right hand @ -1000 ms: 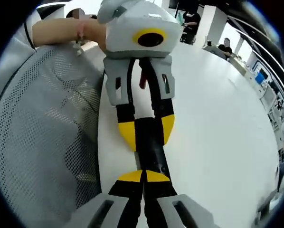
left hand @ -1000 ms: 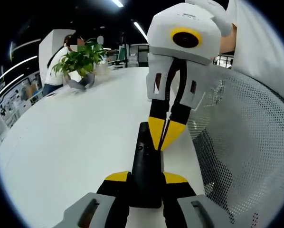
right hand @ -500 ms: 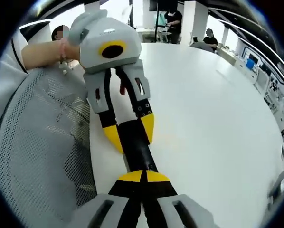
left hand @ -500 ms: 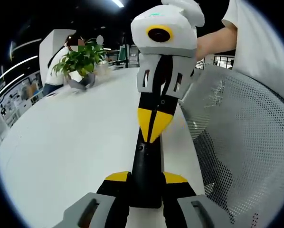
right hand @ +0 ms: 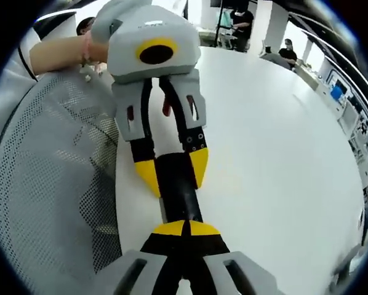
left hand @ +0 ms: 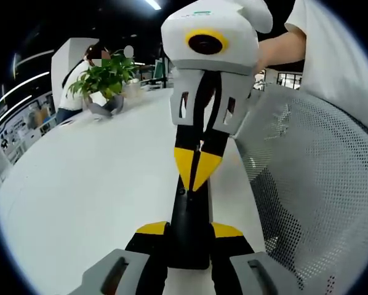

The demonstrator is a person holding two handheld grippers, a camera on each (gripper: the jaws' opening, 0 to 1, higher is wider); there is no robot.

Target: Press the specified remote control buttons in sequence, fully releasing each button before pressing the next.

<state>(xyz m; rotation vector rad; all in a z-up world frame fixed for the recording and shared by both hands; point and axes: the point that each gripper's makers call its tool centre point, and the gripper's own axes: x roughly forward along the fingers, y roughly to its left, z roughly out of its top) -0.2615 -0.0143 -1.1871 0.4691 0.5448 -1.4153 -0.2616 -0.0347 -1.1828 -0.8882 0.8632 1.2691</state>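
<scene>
In the left gripper view, the black remote control [left hand: 188, 230] lies lengthwise on the white table [left hand: 92, 184], its near end clamped between the yellow tips of the left gripper [left hand: 189, 231], while the right gripper [left hand: 197, 171] comes down from above with its tips pinched together on the remote's far half; a potted plant [left hand: 104, 80] stands well beyond the remote. In the right gripper view, the right gripper [right hand: 184, 228] is clenched tight against the remote's near end, and the left gripper [right hand: 173, 175] grasps its far end, a mesh chair back [right hand: 45, 184] beside the remote.

Remote [left hand: 188, 230] between left claw [left hand: 189, 236] jaws, above table [left hand: 98, 184] (right claw [left hand: 197, 175] tips on top).
</scene>
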